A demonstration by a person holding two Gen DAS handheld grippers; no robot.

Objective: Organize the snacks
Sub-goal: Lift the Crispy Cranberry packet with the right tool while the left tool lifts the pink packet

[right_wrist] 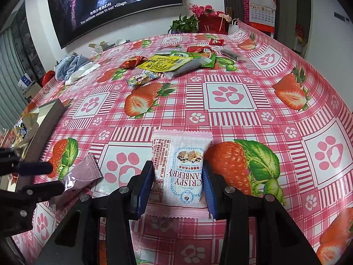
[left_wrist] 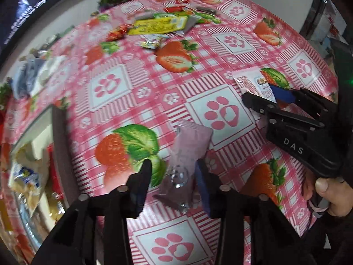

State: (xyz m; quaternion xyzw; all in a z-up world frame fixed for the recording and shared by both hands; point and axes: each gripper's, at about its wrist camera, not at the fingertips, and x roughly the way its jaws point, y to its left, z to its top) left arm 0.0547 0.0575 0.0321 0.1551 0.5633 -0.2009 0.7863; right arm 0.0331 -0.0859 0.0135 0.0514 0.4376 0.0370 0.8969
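My left gripper (left_wrist: 174,172) is open, its fingers on either side of a mauve snack packet (left_wrist: 189,148) lying on the strawberry tablecloth (left_wrist: 123,88); the packet also shows in the right wrist view (right_wrist: 81,174). My right gripper (right_wrist: 178,176) is open around a white and pink cranberry nougat packet (right_wrist: 181,167) flat on the cloth, pads close to its sides. That packet (left_wrist: 253,82) and the right gripper (left_wrist: 267,97) show at the right of the left wrist view. A box (left_wrist: 30,154) holding snacks sits at the left edge.
A pile of loose snacks lies at the far side: a yellow packet (right_wrist: 165,63), red wrappers (right_wrist: 132,61), a grey bar (right_wrist: 189,66), a colourful candy (right_wrist: 141,78). Crumpled blue cloth (right_wrist: 70,66) lies far left. Plants (right_wrist: 185,24) and a TV (right_wrist: 114,2) stand behind the table.
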